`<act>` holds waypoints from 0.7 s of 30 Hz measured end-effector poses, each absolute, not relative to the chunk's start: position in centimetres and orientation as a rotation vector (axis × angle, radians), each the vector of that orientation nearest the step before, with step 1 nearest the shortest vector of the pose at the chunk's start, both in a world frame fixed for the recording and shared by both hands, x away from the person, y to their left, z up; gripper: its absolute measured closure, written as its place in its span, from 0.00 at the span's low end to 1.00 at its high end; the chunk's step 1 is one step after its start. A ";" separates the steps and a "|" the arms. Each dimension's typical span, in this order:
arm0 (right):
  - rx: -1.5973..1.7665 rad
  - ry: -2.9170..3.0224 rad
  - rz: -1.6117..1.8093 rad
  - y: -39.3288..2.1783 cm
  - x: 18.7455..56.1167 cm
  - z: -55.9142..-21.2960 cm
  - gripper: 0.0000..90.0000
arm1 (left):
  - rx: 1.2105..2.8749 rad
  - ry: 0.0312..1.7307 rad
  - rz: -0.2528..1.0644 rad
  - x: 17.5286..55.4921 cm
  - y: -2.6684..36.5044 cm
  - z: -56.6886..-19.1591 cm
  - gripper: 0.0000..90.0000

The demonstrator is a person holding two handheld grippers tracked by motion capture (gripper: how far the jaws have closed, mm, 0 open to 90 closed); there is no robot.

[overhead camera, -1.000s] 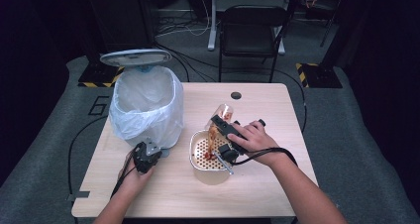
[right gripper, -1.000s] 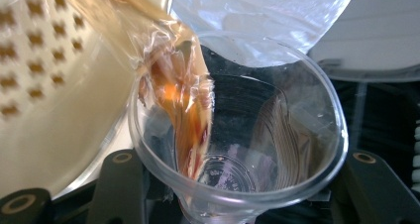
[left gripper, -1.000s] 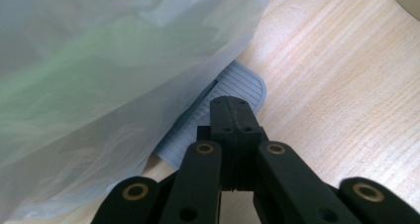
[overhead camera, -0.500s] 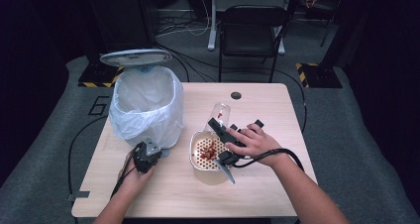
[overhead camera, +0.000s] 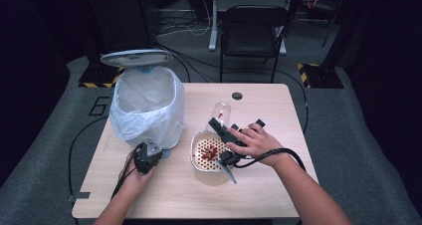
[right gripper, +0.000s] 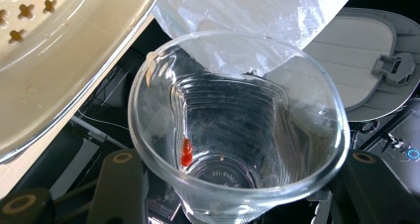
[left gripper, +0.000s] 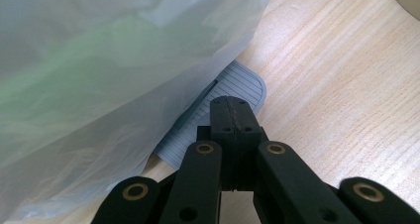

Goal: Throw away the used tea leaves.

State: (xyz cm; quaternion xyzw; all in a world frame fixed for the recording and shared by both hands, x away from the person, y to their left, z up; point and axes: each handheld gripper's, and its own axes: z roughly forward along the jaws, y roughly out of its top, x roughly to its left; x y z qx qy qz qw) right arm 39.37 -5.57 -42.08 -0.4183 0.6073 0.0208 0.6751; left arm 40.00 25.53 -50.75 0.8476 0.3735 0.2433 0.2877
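Observation:
My right gripper [overhead camera: 222, 127] is shut on a clear plastic cup [overhead camera: 221, 112], tipped beside the far rim of a cream strainer bowl [overhead camera: 198, 161] that holds red pieces. In the right gripper view the cup [right gripper: 237, 130] sits between the two jaws of my right gripper [right gripper: 242, 194], with one red bit [right gripper: 186, 152] stuck near its bottom and the strainer bowl [right gripper: 64, 50] at upper left. My left gripper [overhead camera: 145, 158] rests on the table near the bin [overhead camera: 144, 105]. Its jaws [left gripper: 234, 110] are shut on nothing, just short of the bin's grey ribbed pedal [left gripper: 242, 83].
The bin has a white plastic liner [left gripper: 99, 60] and its grey lid [overhead camera: 137, 57] stands open at the back. A dark round hole [overhead camera: 237, 95] marks the wooden table's far edge, and a black chair [overhead camera: 254, 31] stands behind it. Cables trail off the table's left.
The cup held reddish contents a second ago; now it looks nearly empty and more red pieces lie in the strainer bowl. The left gripper has not moved.

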 end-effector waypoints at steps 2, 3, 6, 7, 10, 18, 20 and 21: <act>-0.940 1.367 0.046 -5.6 39.4 -42.1 0.50 | 2.267 0.996 0.650 40.0 25.5 -50.7 1.00; -0.938 1.370 0.048 -5.6 39.4 -42.0 0.50 | 2.264 0.997 0.652 40.0 25.5 -50.8 1.00; -0.940 1.371 0.049 -5.6 39.4 -42.0 0.50 | 2.264 0.998 0.651 40.0 25.5 -50.8 1.00; -0.943 1.366 0.048 -5.6 39.4 -42.1 0.50 | 2.264 0.998 0.651 40.0 25.5 -50.8 1.00; -0.946 1.368 0.047 -5.6 39.3 -42.0 0.50 | 2.263 0.998 0.651 40.0 25.5 -50.8 1.00; -0.940 1.385 0.065 -5.5 39.3 -41.9 0.49 | 2.263 0.998 0.652 40.0 25.5 -50.8 1.00; -0.852 1.432 0.112 -5.9 39.2 -42.3 0.49 | 2.265 0.996 0.654 40.0 25.5 -50.8 1.00; -0.852 1.432 0.112 -5.9 39.2 -42.3 0.49 | 2.265 0.996 0.654 40.0 25.5 -50.8 1.00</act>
